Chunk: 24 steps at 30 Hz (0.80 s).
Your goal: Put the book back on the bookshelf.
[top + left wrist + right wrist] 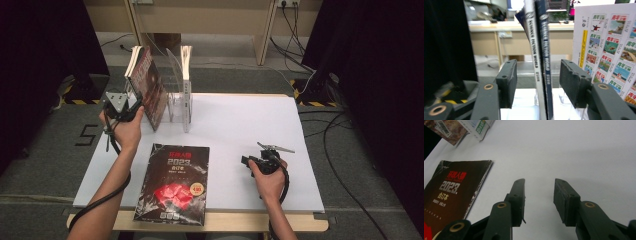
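The left gripper [134, 107] is held at the far left corner of the table [250, 125], against the magazines standing in the clear rack [176, 102]. In the left gripper view its jaws are spread apart, and two thin upright spines printed "SCIENCE FICTION WORLD" [541, 60] are seen between them, apart from both pads. Just beside the right pad, a back cover with rows of small coloured pictures [610, 47] is seen. In the high view the dark-covered magazines [149, 85] are tilted against the left end of the rack, and a further white-spined one [187, 85] is stood upright at its right end.

The right gripper [252, 161] is held low over the bare white table top, towards the near right part, its jaws parted with nothing between them, as the right gripper view [539, 200] confirms. To its left, a dark magazine with a red figure and "2023" on its cover [174, 182] is laid flat at the near edge, slightly overhanging it.
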{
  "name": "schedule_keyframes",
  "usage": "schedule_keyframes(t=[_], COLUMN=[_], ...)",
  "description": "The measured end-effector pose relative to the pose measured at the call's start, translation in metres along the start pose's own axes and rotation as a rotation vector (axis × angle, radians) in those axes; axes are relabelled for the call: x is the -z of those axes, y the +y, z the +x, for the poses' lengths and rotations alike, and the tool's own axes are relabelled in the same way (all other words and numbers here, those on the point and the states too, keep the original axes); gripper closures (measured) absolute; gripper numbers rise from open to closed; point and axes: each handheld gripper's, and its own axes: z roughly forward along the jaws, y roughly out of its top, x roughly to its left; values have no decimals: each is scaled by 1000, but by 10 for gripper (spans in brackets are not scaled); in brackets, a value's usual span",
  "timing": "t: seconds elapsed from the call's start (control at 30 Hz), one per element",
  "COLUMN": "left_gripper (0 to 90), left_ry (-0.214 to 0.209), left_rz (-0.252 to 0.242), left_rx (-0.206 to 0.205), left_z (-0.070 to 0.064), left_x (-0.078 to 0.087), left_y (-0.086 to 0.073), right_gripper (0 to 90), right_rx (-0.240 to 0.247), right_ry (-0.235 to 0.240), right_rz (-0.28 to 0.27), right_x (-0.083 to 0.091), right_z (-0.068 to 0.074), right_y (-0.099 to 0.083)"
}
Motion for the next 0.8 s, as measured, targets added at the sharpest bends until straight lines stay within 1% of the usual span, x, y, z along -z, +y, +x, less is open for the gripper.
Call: schedule_keyframes(t=[0.03,0.07,0.13,0.17,0.2,0.27,0.3,0.33,0.37,0.4,0.43,0.5,0.57,0.6,0.67,0.73,0.8], left_gripper=[463,463,461,464,482,495,517,542,553,609,656,696,729,745,754,756,756], left_ry=[-4,-7,-36,-43,-59,-69,-81,-80,-78,-91,-93,-92,-95,-100,-103,-95,-94], left_rz=[12,23,37,45,52,69,75,78,82,83,91,105,112,103,79,46,21], left_rx=[1,2,4,-4,-7,-12,-2,-4,-23,-24,-28,-38,-23,-22,-69,-87,-120], left_z=[3,5,9,10,11,11,11,10,9,8,7,4,1,0,-6,-11,-15], left_x=[-4,-9,-21,-26,-31,-39,-43,-45,-48,-50,-52,-55,-55,-55,-55,-54,-54], left_y=[1,2,4,5,7,9,10,11,13,13,14,15,18,17,16,13,10], right_gripper=[616,616,616,615,615,614,614,614,613,613,613,613,613,613,613,613,613], right_rx=[8,4,6,4,4,3,4,-3,-5,-9,-4,-11,-12,-13,-13,-12,-23], right_ry=[-1,0,-2,-1,0,1,-1,-1,1,1,0,2,3,4,5,5,7], right_rz=[-2,0,4,5,6,9,9,13,13,15,16,21,26,27,27,26,27], right_x=[0,0,0,-1,-1,-1,-1,-1,-1,-1,-1,-1,-1,-1,-1,-1,-1], right_z=[-1,-1,-1,-1,-1,-2,-2,-2,-2,-3,-3,-4,-4,-4,-4,-4,-4], right_y=[0,0,0,0,0,0,0,0,0,0,0,0,0,0,0,0,0])
